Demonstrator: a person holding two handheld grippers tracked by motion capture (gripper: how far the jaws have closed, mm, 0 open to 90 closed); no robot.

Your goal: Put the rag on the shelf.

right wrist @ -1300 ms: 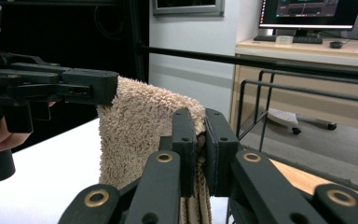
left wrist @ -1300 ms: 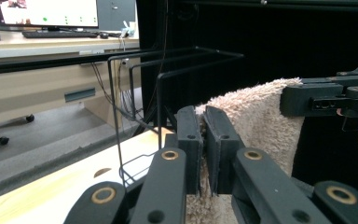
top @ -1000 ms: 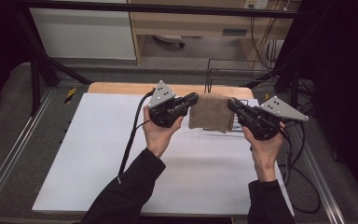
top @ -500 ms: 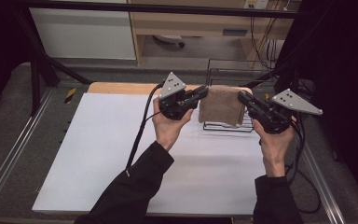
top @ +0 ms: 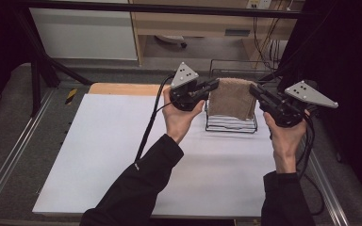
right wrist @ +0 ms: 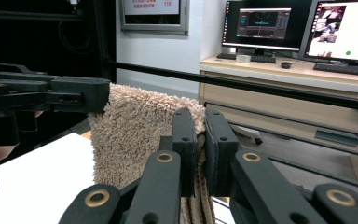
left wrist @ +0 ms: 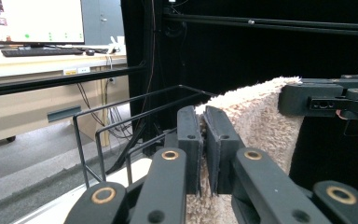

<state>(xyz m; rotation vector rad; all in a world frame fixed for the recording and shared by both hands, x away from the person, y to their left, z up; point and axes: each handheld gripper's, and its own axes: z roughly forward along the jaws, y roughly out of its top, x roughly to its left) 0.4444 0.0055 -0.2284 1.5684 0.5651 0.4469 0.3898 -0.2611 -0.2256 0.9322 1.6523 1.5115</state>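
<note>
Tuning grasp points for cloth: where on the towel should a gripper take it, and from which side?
Grip the top corners, one per gripper, each coming in from its own side. The towel hangs flat above the wire rack, stretched between the left gripper and right gripper, each shut on an upper corner. Its doubled top edge is thin enough to fit between the jaws, and corner holds probably keep it spread.

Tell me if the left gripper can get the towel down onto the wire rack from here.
Probably yes. The left gripper and right gripper each clamp a top corner of the towel, which hangs just above the wire rack with nothing between.
</note>
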